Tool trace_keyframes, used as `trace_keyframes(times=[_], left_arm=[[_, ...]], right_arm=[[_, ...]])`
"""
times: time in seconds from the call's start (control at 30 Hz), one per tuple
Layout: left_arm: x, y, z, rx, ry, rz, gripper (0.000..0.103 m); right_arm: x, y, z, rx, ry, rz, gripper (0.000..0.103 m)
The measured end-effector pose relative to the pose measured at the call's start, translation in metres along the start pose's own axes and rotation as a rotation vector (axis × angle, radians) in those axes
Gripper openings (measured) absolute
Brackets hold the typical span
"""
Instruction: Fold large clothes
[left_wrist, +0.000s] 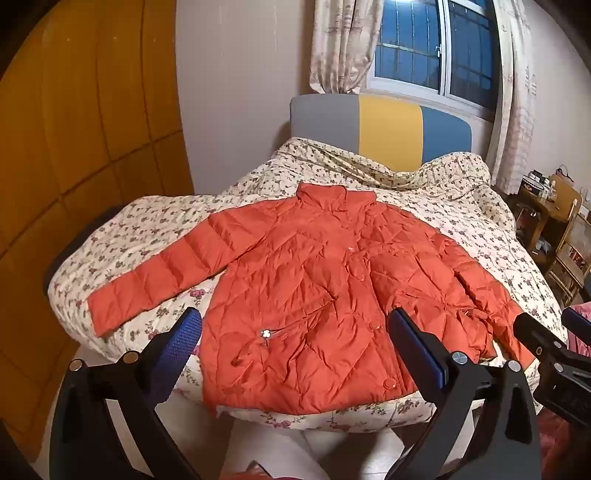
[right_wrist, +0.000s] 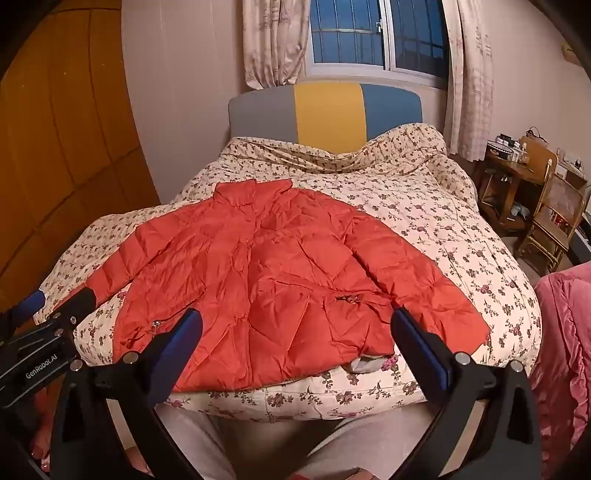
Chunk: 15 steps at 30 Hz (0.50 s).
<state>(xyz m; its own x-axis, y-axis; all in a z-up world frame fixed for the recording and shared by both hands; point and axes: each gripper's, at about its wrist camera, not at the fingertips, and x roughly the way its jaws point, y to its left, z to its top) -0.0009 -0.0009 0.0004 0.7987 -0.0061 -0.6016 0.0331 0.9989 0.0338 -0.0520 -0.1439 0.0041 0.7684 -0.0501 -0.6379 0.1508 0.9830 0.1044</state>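
While both tools hover short of the bed's foot edge, I see my left gripper (left_wrist: 295, 339) with its jaws spread wide and nothing between them, and my right gripper (right_wrist: 297, 341) likewise released and empty. Just past the blue pads, the orange puffer jacket (left_wrist: 314, 295) lies front up and flat on the floral quilt (right_wrist: 443, 229), its hem along the foot edge of the bed and its collar (left_wrist: 328, 197) pointing toward the headboard (right_wrist: 327, 114). One sleeve (left_wrist: 155, 273) stretches out toward the bed's left edge (the other runs down toward the right foot corner). Farther back the quilt bunches against the grey, yellow and blue headboard, beneath a curtained window (right_wrist: 373, 33). A wooden chair (right_wrist: 554, 218) stands off the bed's right side.
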Motion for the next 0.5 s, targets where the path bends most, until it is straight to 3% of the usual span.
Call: trace_keyframes(times=[0.5], left_arm=[[0.003,0.005,0.0,-0.015,0.017,-0.009,0.1]], right_arm=[[0.004,-0.006,0.001,0.016,0.011,-0.005,0.101]])
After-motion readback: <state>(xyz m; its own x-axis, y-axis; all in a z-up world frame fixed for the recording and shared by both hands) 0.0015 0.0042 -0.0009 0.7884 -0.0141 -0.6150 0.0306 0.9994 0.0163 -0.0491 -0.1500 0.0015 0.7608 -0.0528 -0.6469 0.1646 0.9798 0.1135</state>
